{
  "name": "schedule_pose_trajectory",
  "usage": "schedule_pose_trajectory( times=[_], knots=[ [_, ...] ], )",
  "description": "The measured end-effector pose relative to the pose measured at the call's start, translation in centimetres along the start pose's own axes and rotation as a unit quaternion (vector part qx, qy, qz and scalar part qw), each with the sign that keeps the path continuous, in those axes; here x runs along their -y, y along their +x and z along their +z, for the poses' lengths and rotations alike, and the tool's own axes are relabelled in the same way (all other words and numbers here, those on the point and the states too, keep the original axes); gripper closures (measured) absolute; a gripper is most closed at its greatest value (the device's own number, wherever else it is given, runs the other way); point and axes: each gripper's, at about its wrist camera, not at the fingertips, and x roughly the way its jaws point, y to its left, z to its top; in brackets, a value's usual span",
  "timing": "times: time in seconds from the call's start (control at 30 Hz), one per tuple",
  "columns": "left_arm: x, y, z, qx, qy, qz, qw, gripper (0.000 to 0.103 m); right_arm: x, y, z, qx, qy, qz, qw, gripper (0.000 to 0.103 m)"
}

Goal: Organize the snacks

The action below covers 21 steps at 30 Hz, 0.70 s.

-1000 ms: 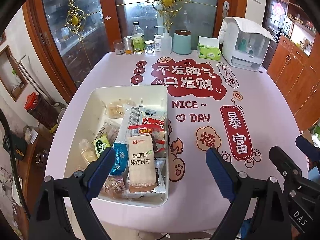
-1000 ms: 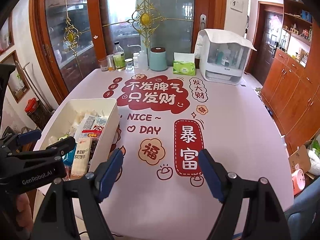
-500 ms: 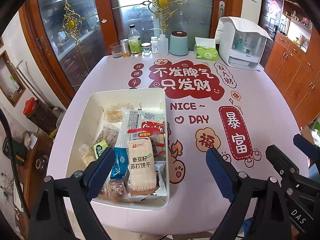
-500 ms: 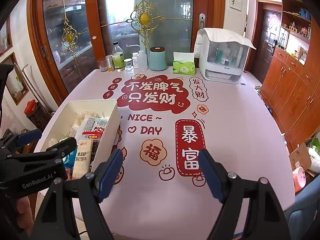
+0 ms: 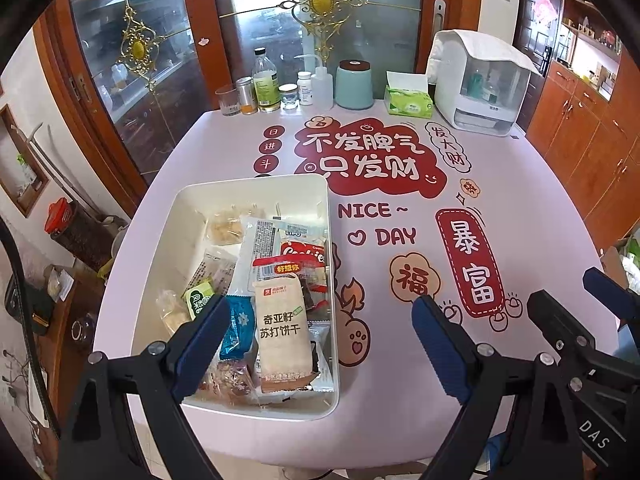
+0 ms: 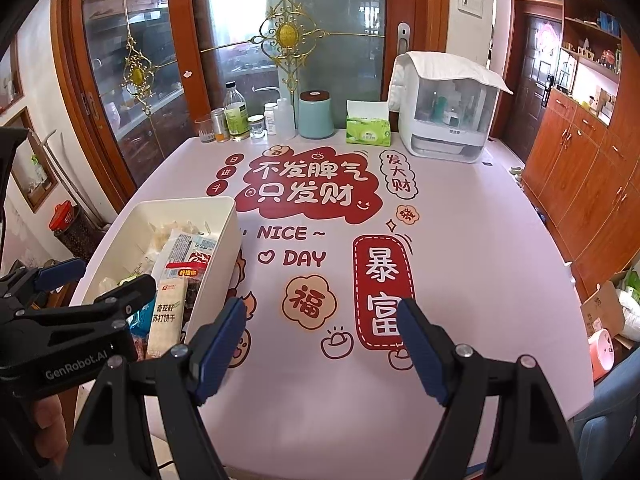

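Observation:
A white bin [image 5: 256,181] stands on the left of the pink printed tablecloth [image 5: 400,360], filled with several wrapped snacks. A beige cracker packet [image 5: 282,332] lies on top, with a red cookie pack [image 5: 302,251] and a blue wrapper [image 5: 240,326] beside it. My left gripper [image 5: 320,308] hangs open above the bin's near right corner, holding nothing. My right gripper [image 6: 319,308] is open and empty over bare cloth to the right of the bin [image 6: 188,202]. Each view catches the other gripper at its edge: the right gripper [image 5: 564,288] and the left gripper [image 6: 112,274].
Along the table's far edge stand bottles and jars [image 5: 266,80], a teal canister [image 5: 354,84], a green tissue box [image 5: 408,100] and a white cloth-covered appliance [image 5: 480,88]. Glass doors rise behind the table. Wooden cabinets [image 6: 580,184] line the right side.

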Motion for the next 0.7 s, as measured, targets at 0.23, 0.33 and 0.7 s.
schedule_pose_trajectory(
  times=[0.23, 0.33, 0.7],
  knots=[
    [0.06, 0.11, -0.07, -0.002, 0.002, -0.001, 1.0000, 0.012, -0.12, 0.11, -0.08, -0.001, 0.002, 0.001, 1.000, 0.025],
    [0.07, 0.12, -0.02, -0.002, 0.002, -0.001, 1.0000, 0.012, -0.13, 0.15, -0.12, -0.002, 0.002, 0.001, 1.000, 0.025],
    [-0.09, 0.33, -0.18, -0.004, 0.003, -0.001, 1.0000, 0.012, -0.13, 0.35, -0.29, -0.003, 0.005, 0.002, 1.000, 0.025]
  ],
)
